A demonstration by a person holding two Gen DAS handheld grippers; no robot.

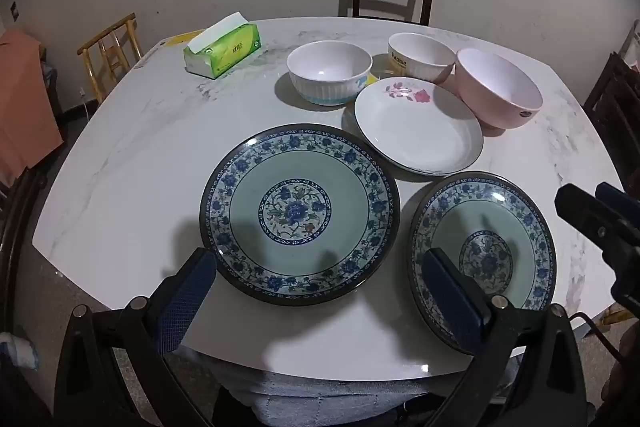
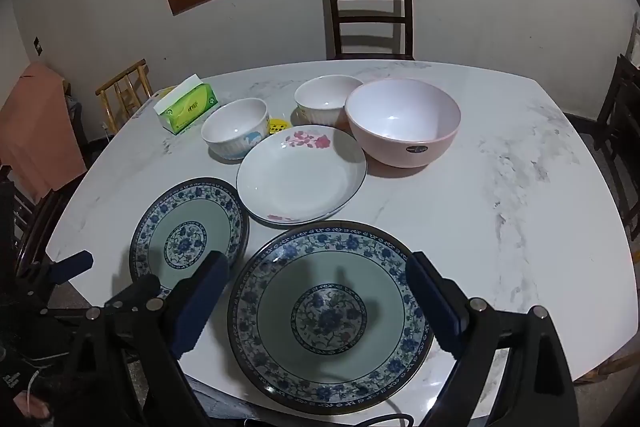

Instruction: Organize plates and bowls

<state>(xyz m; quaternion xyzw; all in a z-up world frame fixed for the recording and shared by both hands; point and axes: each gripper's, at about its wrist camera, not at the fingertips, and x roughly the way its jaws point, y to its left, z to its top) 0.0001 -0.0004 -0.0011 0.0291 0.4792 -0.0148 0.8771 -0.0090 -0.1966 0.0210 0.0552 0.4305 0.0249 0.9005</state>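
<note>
My 2 fisheye views are dim, lit from overhead, edges bent and dark, with glare on the table [image 1: 120,155].

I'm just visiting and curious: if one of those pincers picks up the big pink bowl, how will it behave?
The pink bowl looks rigid, so it probably won't flex when pinched. Its glossy, curved wall may slip between flat pads; gripping the rim seems safer. It stands on a narrow foot on the smooth marble table, so a sideways push would likely slide it, perhaps tip it.
</note>
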